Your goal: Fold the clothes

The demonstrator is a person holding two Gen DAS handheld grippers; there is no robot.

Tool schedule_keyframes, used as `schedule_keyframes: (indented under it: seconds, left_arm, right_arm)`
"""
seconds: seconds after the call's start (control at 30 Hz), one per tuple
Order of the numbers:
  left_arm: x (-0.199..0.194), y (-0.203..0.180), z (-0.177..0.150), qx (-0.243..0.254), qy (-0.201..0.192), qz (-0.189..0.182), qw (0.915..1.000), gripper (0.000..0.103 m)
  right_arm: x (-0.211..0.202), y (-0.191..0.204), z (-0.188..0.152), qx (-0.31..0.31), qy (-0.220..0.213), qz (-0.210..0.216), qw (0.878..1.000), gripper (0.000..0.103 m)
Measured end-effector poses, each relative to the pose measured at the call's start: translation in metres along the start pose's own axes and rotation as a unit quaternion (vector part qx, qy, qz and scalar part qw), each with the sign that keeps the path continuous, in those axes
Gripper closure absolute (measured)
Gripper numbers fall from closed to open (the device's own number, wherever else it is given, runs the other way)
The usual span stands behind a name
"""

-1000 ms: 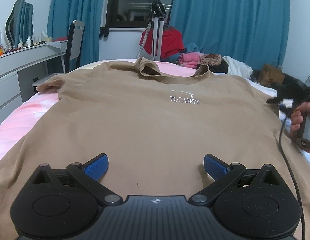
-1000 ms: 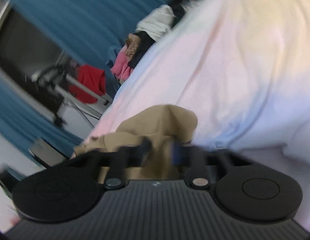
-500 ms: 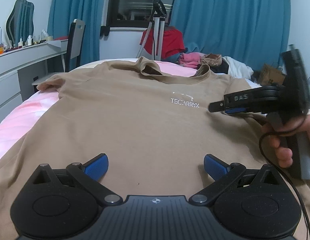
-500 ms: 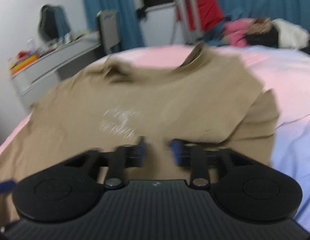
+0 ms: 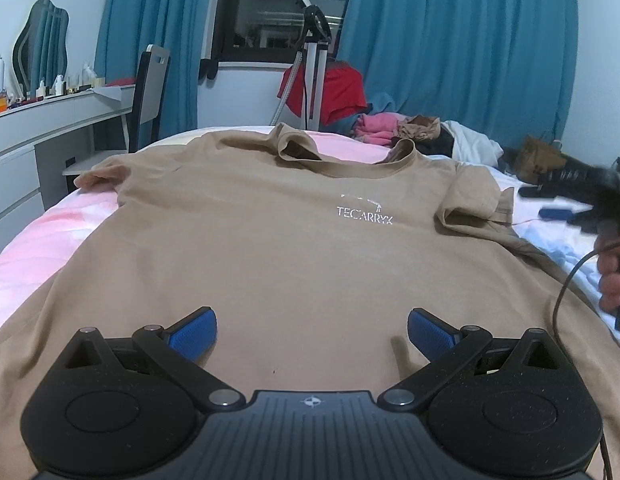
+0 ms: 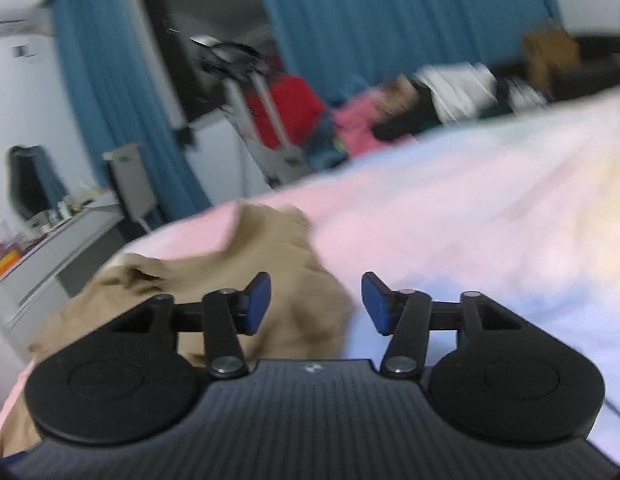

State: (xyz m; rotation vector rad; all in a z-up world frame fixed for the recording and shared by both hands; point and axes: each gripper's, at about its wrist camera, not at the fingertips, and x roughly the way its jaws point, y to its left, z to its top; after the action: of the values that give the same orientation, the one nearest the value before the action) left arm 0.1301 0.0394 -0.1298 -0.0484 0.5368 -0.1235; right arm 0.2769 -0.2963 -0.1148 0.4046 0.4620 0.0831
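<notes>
Tan shirt (image 5: 270, 248) lies flat on the bed (image 5: 38, 236), right sleeve (image 5: 473, 196) folded in; both grippers' fingers spread, left sleeve (image 5: 98, 174) likely next.

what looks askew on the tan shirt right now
On the tan t-shirt, the right sleeve is folded in over the body while the left sleeve lies stretched out flat. The collar is rumpled and stands up.
</notes>
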Motion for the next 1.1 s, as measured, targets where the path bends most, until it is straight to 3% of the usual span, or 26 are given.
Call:
schedule_keyframes:
  seconds: [0.17,0.33,0.37,0.4,0.43,0.63,0.7,0.8,0.9,1.03,1.1]
  left_arm:
    - [0.0,-0.002,-0.001,0.007,0.001,0.001,1.0,0.0]
    - [0.001,-0.003,-0.002,0.013,0.005,-0.001,0.9999,0.0]
    - [0.002,-0.003,-0.002,0.013,0.006,-0.001,0.9999,0.0]
    - [0.003,-0.003,-0.002,0.014,0.007,-0.002,0.9999,0.0]
    - [0.004,-0.003,-0.002,0.014,0.009,-0.002,0.9999,0.0]
    - [0.007,-0.001,-0.003,0.011,0.012,-0.004,0.9999,0.001]
    - [0.006,-0.001,-0.002,0.012,0.012,-0.004,0.9999,0.001]
    - [0.007,-0.001,-0.002,0.013,0.011,-0.004,0.9999,0.001]
    - [0.007,-0.001,-0.002,0.015,0.011,-0.002,0.9998,0.001]
    - [0.005,-0.002,-0.002,0.018,0.009,0.001,0.9998,0.001]
    - [0.003,-0.003,-0.002,0.022,0.007,0.002,0.9997,0.001]
  right_arm:
    - [0.027,0.005,-0.002,-0.006,0.04,0.013,0.999,0.049]
    - [0.033,0.015,-0.001,0.042,0.03,0.045,0.998,0.05]
    - [0.032,0.018,-0.001,0.038,0.023,0.044,0.998,0.055]
    - [0.03,0.021,-0.001,0.031,0.017,0.04,0.999,0.084]
    - [0.029,0.024,-0.001,0.024,0.011,0.036,0.999,0.097]
    - [-0.008,0.002,0.017,0.057,-0.073,-0.03,0.995,0.096]
    - [-0.022,-0.019,0.024,0.096,-0.09,-0.063,0.989,0.096]
    - [-0.037,-0.062,0.023,0.156,-0.078,-0.099,0.98,0.096]
    - [-0.049,-0.112,0.006,0.239,-0.061,-0.092,0.965,0.094]
    - [-0.071,-0.151,-0.017,0.355,-0.073,-0.138,0.922,0.094]
    - [-0.081,-0.158,-0.017,0.376,-0.084,-0.141,0.912,0.093]
